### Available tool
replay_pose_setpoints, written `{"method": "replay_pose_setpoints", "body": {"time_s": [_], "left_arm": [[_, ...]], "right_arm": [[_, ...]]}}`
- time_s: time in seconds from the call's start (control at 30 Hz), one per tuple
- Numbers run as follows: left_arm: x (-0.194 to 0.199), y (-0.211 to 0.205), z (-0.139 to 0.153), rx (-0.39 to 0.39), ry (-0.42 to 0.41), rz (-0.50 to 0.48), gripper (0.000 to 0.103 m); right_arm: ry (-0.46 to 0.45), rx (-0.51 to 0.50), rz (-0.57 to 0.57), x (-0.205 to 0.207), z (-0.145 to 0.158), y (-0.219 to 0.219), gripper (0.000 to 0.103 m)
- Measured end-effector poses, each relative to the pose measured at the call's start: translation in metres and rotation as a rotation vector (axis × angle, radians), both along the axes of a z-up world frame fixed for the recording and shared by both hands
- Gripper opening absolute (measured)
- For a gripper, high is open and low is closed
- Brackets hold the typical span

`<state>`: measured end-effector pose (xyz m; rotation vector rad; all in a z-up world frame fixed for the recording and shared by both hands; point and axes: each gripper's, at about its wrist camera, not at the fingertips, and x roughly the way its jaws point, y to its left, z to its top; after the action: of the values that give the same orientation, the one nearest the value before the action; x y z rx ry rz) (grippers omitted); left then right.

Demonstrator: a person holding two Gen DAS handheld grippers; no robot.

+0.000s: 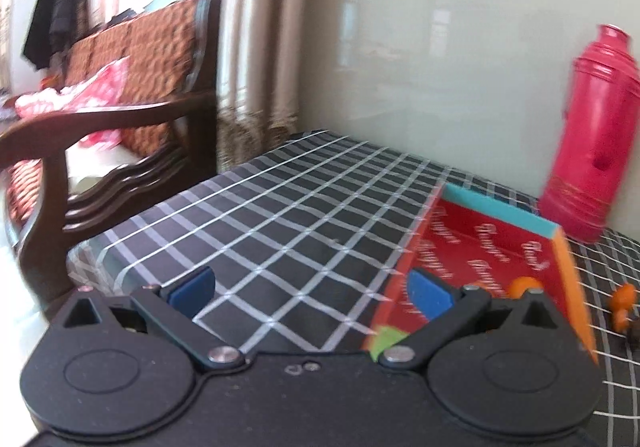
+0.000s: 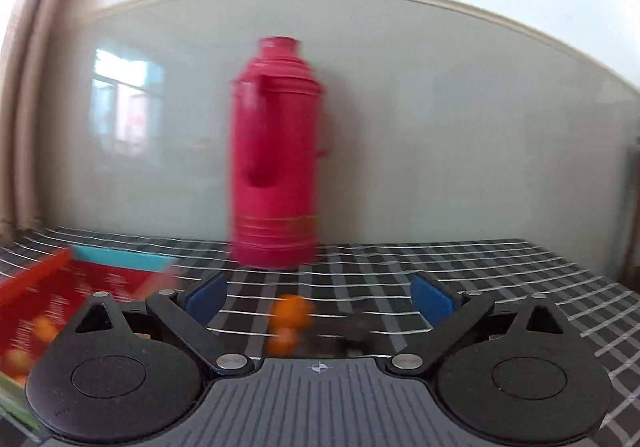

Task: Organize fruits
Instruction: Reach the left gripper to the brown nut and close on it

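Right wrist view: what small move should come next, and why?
Probably ease the right gripper forward and down around the small orange fruits. Its jaws are open and empty, the fruits lie on the checked tablecloth between them, outside the red box.

Small orange fruits (image 2: 291, 321) lie on the cloth beside the red tray (image 2: 100, 279).
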<state>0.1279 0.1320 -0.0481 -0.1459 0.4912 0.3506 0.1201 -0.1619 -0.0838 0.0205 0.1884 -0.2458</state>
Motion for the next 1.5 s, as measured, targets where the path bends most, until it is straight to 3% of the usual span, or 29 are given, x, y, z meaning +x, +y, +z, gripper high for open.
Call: {"method": "replay_pose_setpoints", "body": {"time_s": [0.33, 0.57, 0.73, 0.87, 1.03, 1.1, 1.33, 1.5], "left_arm": [[0.009, -0.099, 0.011, 0.078, -0.117, -0.260, 0.096], [0.019, -0.163, 0.000, 0.102, -0.118, -0.453, 0.091], [0.034, -0.200, -0.017, 0.110, -0.052, -0.561, 0.076], [0.051, -0.230, -0.033, 0.091, 0.023, -0.640, 0.058], [0.063, -0.262, -0.047, 0.107, 0.065, -0.678, 0.054], [0.069, -0.270, -0.052, 0.097, 0.087, -0.686, 0.049], [0.086, -0.288, -0.062, 0.063, 0.144, -0.694, 0.045], [0.092, -0.290, -0.067, 0.040, 0.154, -0.684, 0.026]], "right_arm": [[0.024, -0.013, -0.229, -0.013, -0.014, -0.061, 0.100], [0.049, -0.029, -0.377, -0.024, -0.023, -0.093, 0.100], [0.064, -0.014, -0.405, -0.033, -0.026, -0.110, 0.101], [0.053, 0.009, -0.418, -0.043, -0.024, -0.120, 0.102], [0.045, 0.054, -0.413, -0.047, -0.017, -0.130, 0.103], [0.039, 0.066, -0.409, -0.049, -0.016, -0.132, 0.103], [0.033, 0.096, -0.385, -0.053, -0.011, -0.135, 0.103], [0.036, 0.103, -0.384, -0.052, -0.011, -0.134, 0.103]]}}
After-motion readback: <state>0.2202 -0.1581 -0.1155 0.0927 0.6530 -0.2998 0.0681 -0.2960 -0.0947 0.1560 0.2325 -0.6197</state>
